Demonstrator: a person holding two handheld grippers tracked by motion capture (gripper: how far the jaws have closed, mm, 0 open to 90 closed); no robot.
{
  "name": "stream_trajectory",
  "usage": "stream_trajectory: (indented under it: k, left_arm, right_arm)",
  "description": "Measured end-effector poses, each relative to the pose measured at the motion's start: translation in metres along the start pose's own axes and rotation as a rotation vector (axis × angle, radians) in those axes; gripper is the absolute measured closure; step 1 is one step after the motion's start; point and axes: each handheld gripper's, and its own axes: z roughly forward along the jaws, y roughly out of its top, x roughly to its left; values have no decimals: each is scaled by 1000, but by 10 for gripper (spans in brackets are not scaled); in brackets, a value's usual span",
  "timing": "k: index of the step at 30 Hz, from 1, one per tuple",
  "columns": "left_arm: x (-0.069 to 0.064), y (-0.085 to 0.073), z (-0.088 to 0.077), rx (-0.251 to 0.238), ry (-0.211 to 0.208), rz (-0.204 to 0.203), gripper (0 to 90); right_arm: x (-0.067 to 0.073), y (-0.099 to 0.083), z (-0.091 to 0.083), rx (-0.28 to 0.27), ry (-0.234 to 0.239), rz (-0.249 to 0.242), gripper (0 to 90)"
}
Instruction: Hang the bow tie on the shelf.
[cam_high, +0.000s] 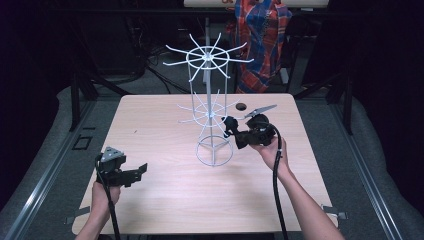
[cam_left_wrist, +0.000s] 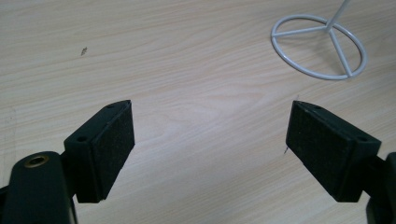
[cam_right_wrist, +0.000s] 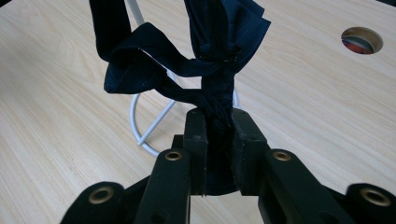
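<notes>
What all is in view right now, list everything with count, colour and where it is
wire rack: one, white, two tiers of spokes, standing mid-table
dark cloth: one, navy, clamped in the right tool beside the rack
table: one, light wood, round hole near far edge
plaid cloth: one, red and blue, hanging behind the table
left tool: one, black, jaws apart, near left table edge
right tool: one, black, jaws closed on the cloth
hands: two, entering from the bottom
</notes>
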Motion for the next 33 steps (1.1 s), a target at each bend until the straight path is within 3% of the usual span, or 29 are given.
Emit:
stream_trajectory:
  k: [11,19,26,27,30,33]
  left_arm:
    - [0,0,1,0,6,1,157]
    - [0,0,1,4,5,4,157]
    - [1,0,0,-1,4,-6,157]
    - [0,0,0,-1,6,-5,157]
    - [0,0,0,1,3,-2,157]
    - [0,0,0,0,3,-2,157]
  right_arm:
    - [1,-1,7,-4,26,-12,744]
    - [0,-3,11,3,32,4,644]
    - [-2,-4,5,16,48,-4,483]
    - [-2,-6,1,16,46,-2,425]
    - [-2,-7,-2,21,46,0,381]
    - [-2,-8,-10,32,33,-2,256]
